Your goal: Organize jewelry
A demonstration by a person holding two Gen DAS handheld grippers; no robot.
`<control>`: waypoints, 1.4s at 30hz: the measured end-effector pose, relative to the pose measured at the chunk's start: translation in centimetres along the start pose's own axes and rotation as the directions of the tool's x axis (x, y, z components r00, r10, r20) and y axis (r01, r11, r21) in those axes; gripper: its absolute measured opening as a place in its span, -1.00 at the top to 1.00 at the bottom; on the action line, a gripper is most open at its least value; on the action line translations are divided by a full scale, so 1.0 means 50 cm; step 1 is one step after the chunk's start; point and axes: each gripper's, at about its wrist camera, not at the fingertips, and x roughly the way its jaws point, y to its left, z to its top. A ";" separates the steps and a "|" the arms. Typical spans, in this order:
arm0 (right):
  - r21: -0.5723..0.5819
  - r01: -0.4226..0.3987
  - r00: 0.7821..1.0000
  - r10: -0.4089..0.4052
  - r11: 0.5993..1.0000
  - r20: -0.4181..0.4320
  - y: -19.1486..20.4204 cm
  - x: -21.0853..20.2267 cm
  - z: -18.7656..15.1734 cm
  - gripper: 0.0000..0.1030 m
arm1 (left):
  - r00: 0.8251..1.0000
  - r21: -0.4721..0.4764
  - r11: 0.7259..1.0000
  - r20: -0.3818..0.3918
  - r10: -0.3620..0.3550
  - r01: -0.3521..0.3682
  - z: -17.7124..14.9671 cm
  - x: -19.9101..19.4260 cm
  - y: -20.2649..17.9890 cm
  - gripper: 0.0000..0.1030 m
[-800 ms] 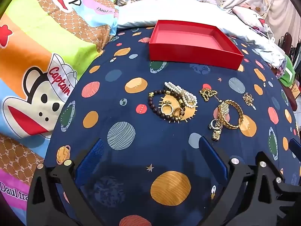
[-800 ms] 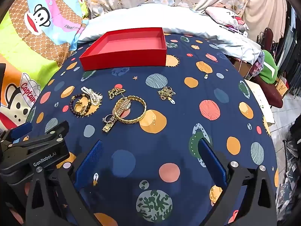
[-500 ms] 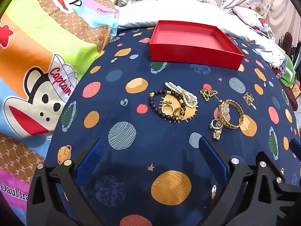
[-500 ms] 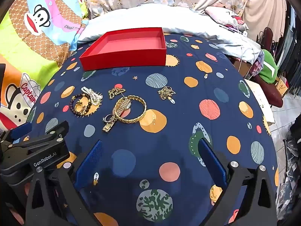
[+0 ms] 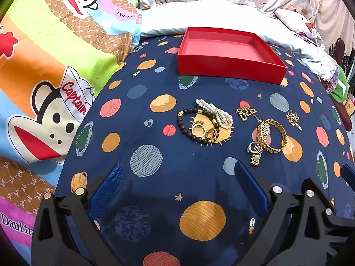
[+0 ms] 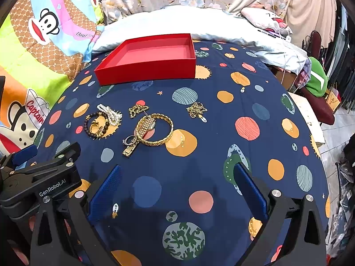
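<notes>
Left gripper (image 5: 177, 184): jaws spread wide, nothing between the blue pads (image 5: 107, 185), holding nothing; it hovers over the navy planet-print bedspread (image 5: 155, 177). Ahead of it and slightly right of its centre line, a dark bead bracelet (image 5: 188, 130) lies flat with two gold rings (image 5: 203, 130) inside its loop; a pearl strand (image 5: 216, 112) overlaps the bracelet's far right edge. Further right, just ahead of the right pad, a gold bangle (image 5: 274, 136) and a gold watch (image 5: 258, 143) lie tangled, touching; a gold chain (image 5: 245, 112) beyond them, a smaller gold chain clump (image 5: 292, 117) off to the right. Red tray (image 5: 228, 63) sits well ahead, beyond all the jewelry, apart from it, nothing seen inside.

Right gripper (image 6: 177, 184): also released, jaws wide, empty. The left gripper's body shows at its left. Ahead-left: bead bracelet (image 6: 95, 126), pearl strand (image 6: 111, 113); then watch (image 6: 138, 136) and bangle (image 6: 155, 130) nearly straight ahead; chain clump (image 6: 196, 110) ahead, slightly right. Red tray (image 6: 148, 66) far ahead-left.

Against the earlier frames: jewelry and tray in the same spots; both grippers equally open, views barely shifted.
</notes>
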 end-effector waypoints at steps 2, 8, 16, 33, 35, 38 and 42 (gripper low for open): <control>0.001 -0.001 1.000 0.001 1.000 0.000 0.002 -0.001 0.000 -0.90 | 1.000 0.001 1.000 0.000 0.001 -0.001 -0.004 0.000 -0.004 -0.90; 0.007 -0.005 1.000 0.005 1.000 0.006 -0.003 -0.003 -0.003 -0.90 | 1.000 0.001 1.000 0.003 0.002 -0.002 -0.002 -0.003 -0.004 -0.90; 0.011 -0.010 1.000 0.010 1.000 0.006 -0.001 -0.002 -0.001 -0.90 | 1.000 0.000 1.000 0.001 0.003 -0.003 0.017 -0.006 0.001 -0.90; 0.013 -0.011 1.000 0.011 1.000 0.006 0.001 0.000 0.000 -0.90 | 1.000 -0.001 1.000 0.002 0.007 -0.007 0.008 -0.003 0.001 -0.90; 0.014 -0.012 1.000 0.012 1.000 0.006 0.001 0.000 0.000 -0.90 | 1.000 -0.002 1.000 0.002 0.007 -0.007 0.010 -0.002 0.002 -0.90; 0.015 -0.012 1.000 0.012 1.000 0.005 0.001 0.000 0.000 -0.90 | 1.000 0.000 1.000 0.004 0.005 -0.005 0.002 -0.003 -0.001 -0.90; 0.016 -0.013 1.000 0.013 1.000 0.005 0.002 -0.001 0.000 -0.90 | 1.000 0.001 1.000 0.004 0.006 -0.006 0.007 -0.004 0.003 -0.90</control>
